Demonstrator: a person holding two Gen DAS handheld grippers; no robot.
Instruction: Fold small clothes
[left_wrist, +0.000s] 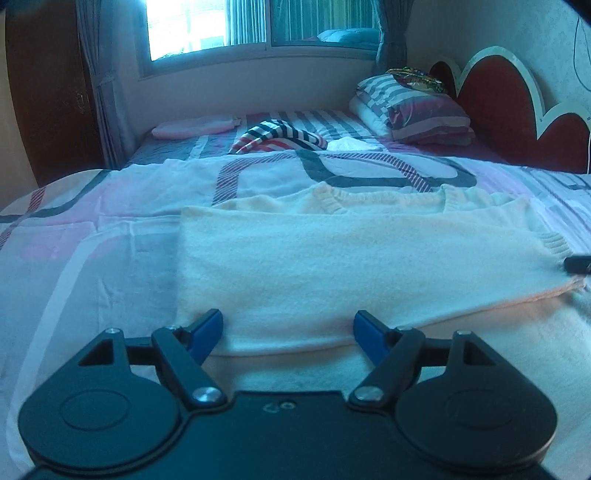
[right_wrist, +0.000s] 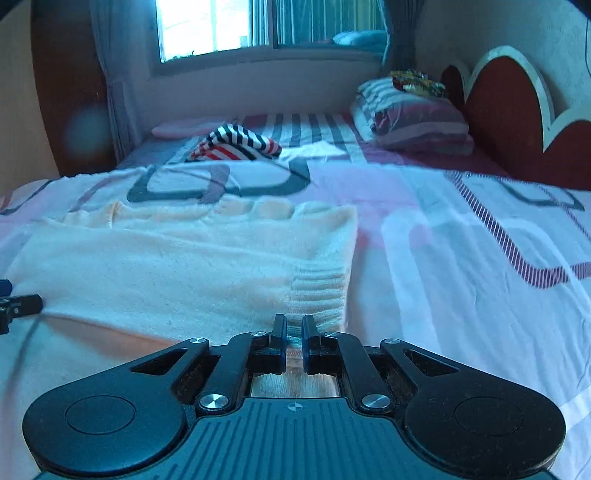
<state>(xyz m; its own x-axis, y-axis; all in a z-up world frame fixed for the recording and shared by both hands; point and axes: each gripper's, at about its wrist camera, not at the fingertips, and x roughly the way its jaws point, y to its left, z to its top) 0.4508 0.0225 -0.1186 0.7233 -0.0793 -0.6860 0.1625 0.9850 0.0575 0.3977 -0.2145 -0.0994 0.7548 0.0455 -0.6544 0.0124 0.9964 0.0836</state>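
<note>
Cream knitted sweater: soft, light, limp. Right gripper apparently pinches its ribbed hem; left gripper gapes over the near edge.

Sweater flat on bed, near edge; striped garment behind it; pillows far right, against headboard.

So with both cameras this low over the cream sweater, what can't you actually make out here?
- Sweater, near hem: hidden behind the left gripper in the left wrist view.
- The fabric pinched by the right gripper: its fingers cover most of it in the right wrist view.
- Striped garment: crumpled and far, type unclear.
- Item atop the pillows: too small to identify.
- The person: outside both views.
</note>
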